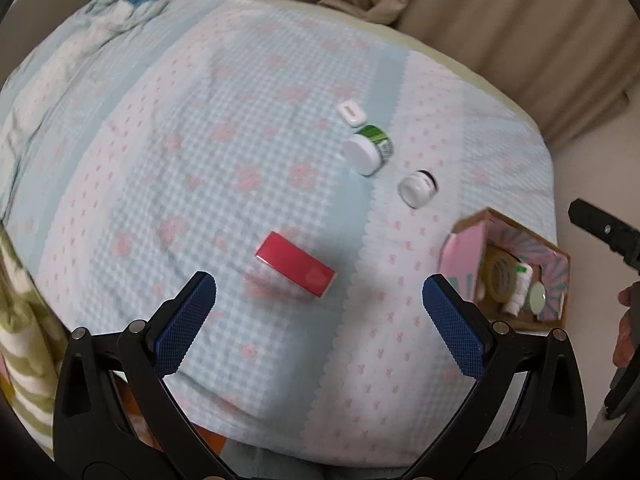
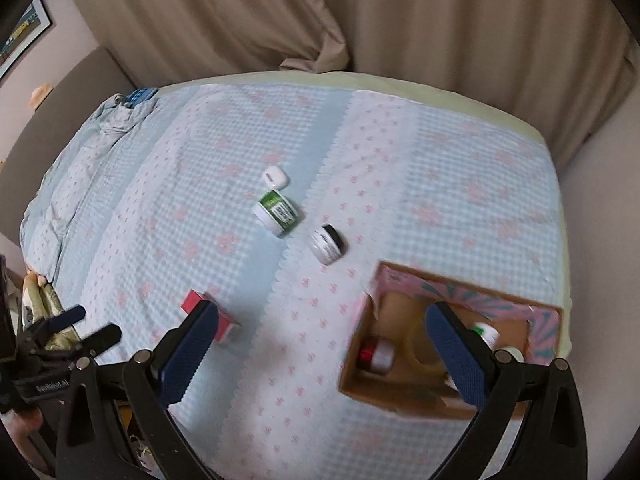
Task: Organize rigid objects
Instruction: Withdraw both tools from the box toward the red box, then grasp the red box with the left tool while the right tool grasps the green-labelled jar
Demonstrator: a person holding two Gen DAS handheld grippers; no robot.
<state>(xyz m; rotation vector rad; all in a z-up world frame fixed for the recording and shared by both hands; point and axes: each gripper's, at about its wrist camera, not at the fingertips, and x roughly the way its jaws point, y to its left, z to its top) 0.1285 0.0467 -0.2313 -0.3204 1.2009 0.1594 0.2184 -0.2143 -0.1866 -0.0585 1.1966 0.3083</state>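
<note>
A red box (image 1: 294,268) lies on the quilt just ahead of my open left gripper (image 1: 318,284), nothing between its fingers. Farther off lie a small white case (image 1: 351,113), a green-labelled white jar (image 1: 370,148) and a white jar with a black lid (image 1: 417,189), both jars on their sides. A pink-patterned cardboard box (image 1: 464,252) at the right holds a tape roll (image 1: 498,276) and a white bottle (image 1: 520,292). My right gripper (image 2: 322,308) hangs open and empty beside the cardboard box (image 2: 460,284). Its left finger hides part of the red box (image 2: 194,300). A red-and-silver jar (image 2: 376,354) lies in the box.
The blue-and-pink checked quilt (image 2: 460,184) covers a bed that ends at beige curtains (image 2: 280,12). The bed's right edge runs just past the cardboard box. A green-striped blanket (image 1: 20,320) bunches at the left. A hand (image 1: 628,320) holds the right tool.
</note>
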